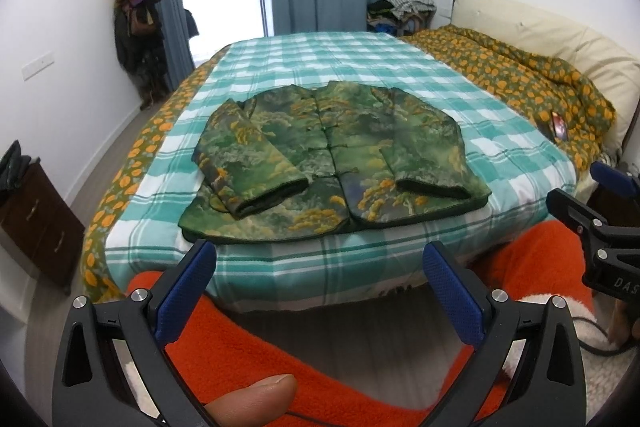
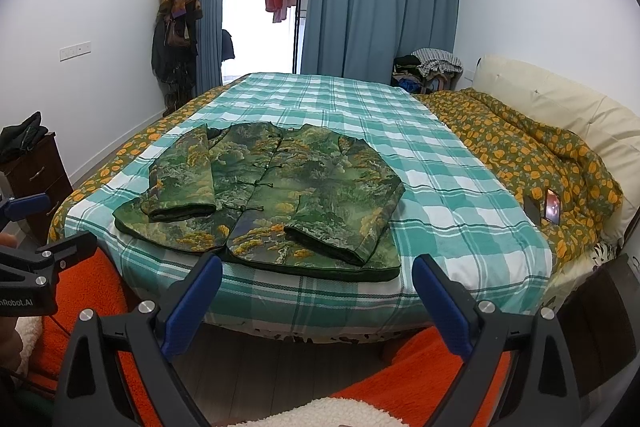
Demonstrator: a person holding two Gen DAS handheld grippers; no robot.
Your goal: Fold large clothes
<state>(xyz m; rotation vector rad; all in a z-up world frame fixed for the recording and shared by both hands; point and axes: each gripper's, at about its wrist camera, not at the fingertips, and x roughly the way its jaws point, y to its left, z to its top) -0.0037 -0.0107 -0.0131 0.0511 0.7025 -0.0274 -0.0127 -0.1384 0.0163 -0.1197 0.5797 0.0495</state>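
My left gripper [image 1: 320, 291] hangs short of the bed's near edge with its jaws spread wide and nothing between them, and my right gripper [image 2: 316, 301] does the same, released and empty. The green patterned jacket [image 1: 332, 163] lies flat on the checked sheet [image 1: 400, 75] near the foot of the bed, front side up, knot buttons fastened down the middle, both sleeves folded in across the chest so the cuffs point toward me. Its hem reaches almost to the near edge of the mattress; what lies under the folded sleeves is hidden. In the left wrist view my other gripper shows only as a cut-off black frame at the right border, and a thumb [image 1: 256, 401] pokes in at the bottom. Orange fleece [image 1: 248, 347] fills the low foreground of both views, though I cannot tell what garment it is. On the right, an orange-flowered quilt [image 2: 532, 155] is bunched against a cream headboard [image 2: 560, 99], with a small dark device [image 2: 552, 207] on it whose screen is too small to read. Far off, blue curtains [image 2: 372, 3] frame a bright doorway where hanging clothes are washed out.
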